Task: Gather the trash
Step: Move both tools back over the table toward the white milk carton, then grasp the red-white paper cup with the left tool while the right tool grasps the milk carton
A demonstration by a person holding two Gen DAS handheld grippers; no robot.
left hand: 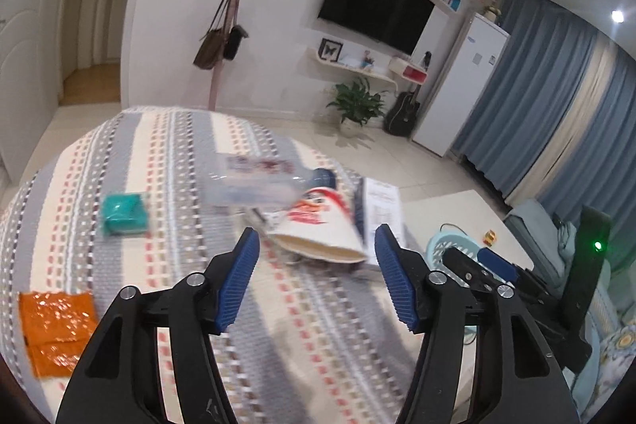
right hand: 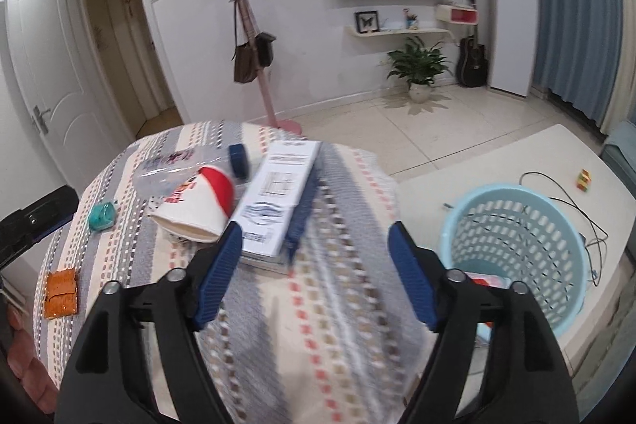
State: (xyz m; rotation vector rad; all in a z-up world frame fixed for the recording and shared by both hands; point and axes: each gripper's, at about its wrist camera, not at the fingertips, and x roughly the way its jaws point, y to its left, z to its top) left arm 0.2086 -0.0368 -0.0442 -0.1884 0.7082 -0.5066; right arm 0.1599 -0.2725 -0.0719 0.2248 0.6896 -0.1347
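Hovering over striped tablecloth (left hand: 167, 153), left gripper (left hand: 316, 279) and right gripper (right hand: 316, 275) released, empty, paper cup (left hand: 322, 229) ahead

A table covered with a striped cloth (right hand: 338, 304) carries the litter. Ahead of the right tongs and a little to their left lies a flat white box (right hand: 278, 201) with printed text. Left of the box a paper cup (right hand: 198, 209) lies on its side, mouth toward the tongs, touching a clear plastic bottle (right hand: 171, 169) with a blue cap behind it. Further left sits a small teal packet (right hand: 101, 217), and at the near left edge an orange wrapper (right hand: 60, 293). Right of the tongs, a pale blue basket (right hand: 512, 245) stands on a lower white surface (right hand: 516, 161) with a cable and a small coloured cube (right hand: 583, 179).
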